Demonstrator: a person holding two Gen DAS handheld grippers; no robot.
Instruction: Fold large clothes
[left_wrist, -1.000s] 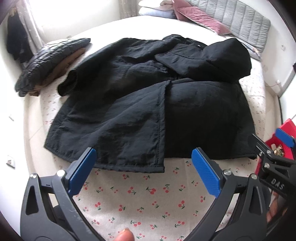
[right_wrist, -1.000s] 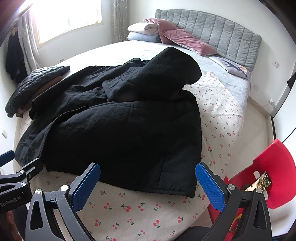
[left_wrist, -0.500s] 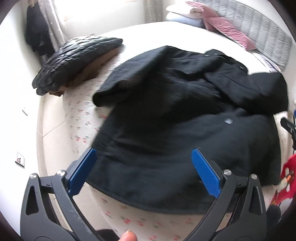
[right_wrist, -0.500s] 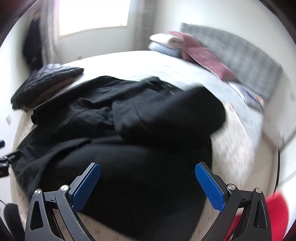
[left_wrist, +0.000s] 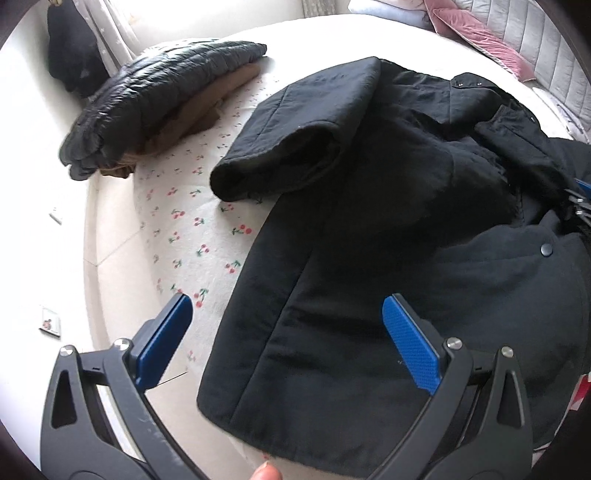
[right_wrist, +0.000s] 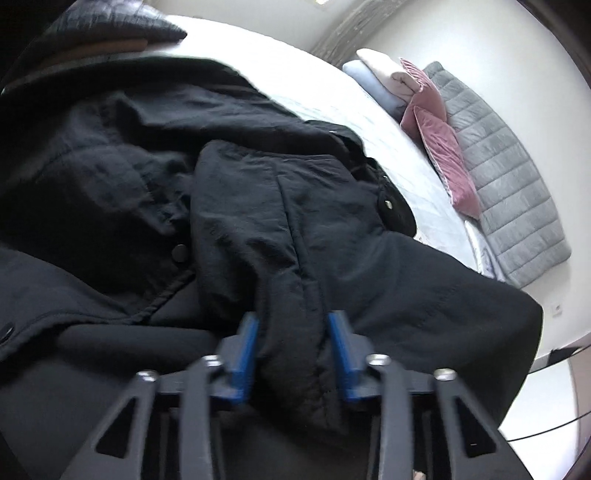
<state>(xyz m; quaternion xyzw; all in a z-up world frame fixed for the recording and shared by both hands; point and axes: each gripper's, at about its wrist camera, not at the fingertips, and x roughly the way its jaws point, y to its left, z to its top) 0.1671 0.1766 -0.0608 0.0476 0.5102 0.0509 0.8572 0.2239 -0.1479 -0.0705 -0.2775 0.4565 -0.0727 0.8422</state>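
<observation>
Spreading across the bed (left_wrist: 192, 229), the black coat (left_wrist: 388, 229) fills its middle. The right gripper (right_wrist: 293, 350) is closing its jaws around a coat fold at six o'clock; the left gripper (left_wrist: 288, 339) hovers released, hem corner between its jaws.

Black coat (left_wrist: 388, 229); cherry-print white sheet (left_wrist: 192, 221)

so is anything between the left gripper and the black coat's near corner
Nothing visible is. The left gripper hangs open over the black coat, its hem corner lying bare on the cherry-print sheet. The folded jackets sit well off to the side.
</observation>
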